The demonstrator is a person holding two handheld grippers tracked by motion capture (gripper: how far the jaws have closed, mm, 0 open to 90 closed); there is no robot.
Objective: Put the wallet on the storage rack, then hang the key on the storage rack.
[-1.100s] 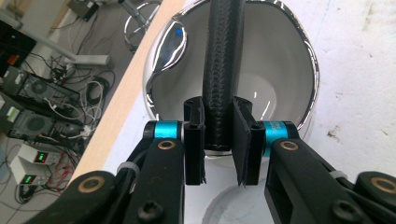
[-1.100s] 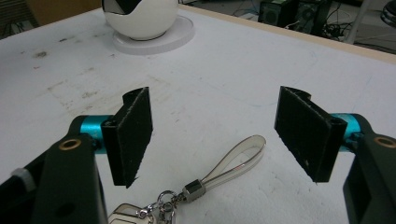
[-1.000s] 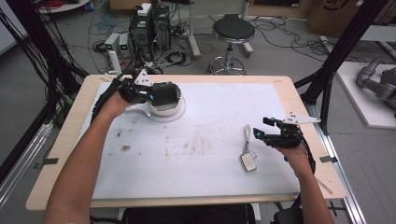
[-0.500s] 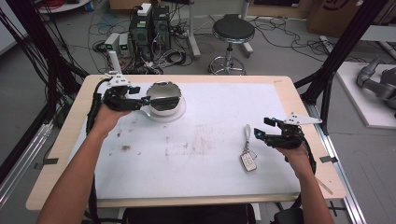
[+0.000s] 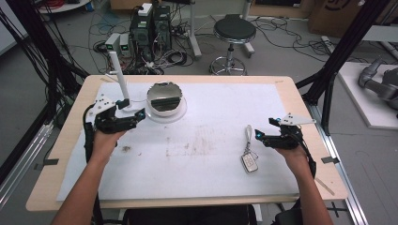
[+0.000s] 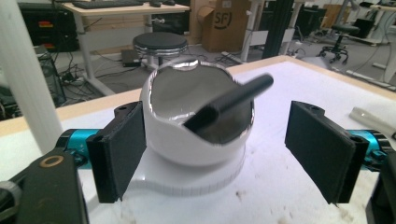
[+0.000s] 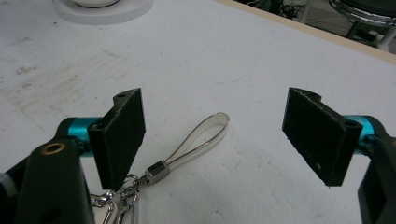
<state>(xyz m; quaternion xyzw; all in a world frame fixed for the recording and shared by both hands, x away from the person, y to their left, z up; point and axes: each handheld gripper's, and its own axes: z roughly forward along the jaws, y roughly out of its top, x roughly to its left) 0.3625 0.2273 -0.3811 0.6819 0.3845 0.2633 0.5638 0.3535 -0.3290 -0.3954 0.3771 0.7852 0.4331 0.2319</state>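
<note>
The table (image 5: 197,187) has a white mat over it, scuffed in the middle, and the person's two forearms come in from the near edge. Far left on the mat sits the white bowl (image 5: 164,98) on its round white base (image 5: 159,116), with a shiny inside and a dark stick-like thing (image 6: 229,100) lying across it. A white post (image 5: 118,77) stands just left of it.

What's changed: a second ago the left gripper (image 5: 137,116) was right on the bowl, half a second ago it was already backing off to the left, and now it sits just left of the base, nearer the person. Its jaws have just been opening and now stand wide apart. In the left gripper view the bowl sits beyond the two pads (image 6: 119,149), not pinched by them, so nothing is held. To me that reads as a letting-go: the bowl is set where it belongs and that hand is done with it.

The right gripper (image 5: 263,136) hasn't budged. Its jaws are spread wide too, with nothing clamped. The keys (image 5: 250,161) lie on the mat just to its left, fob nearest the person. The clear strap loop (image 7: 201,135) points away, lying between the open pads in the right gripper view.

My guess is the keys are next, and the strap looks like the easy bit to pinch.
</note>
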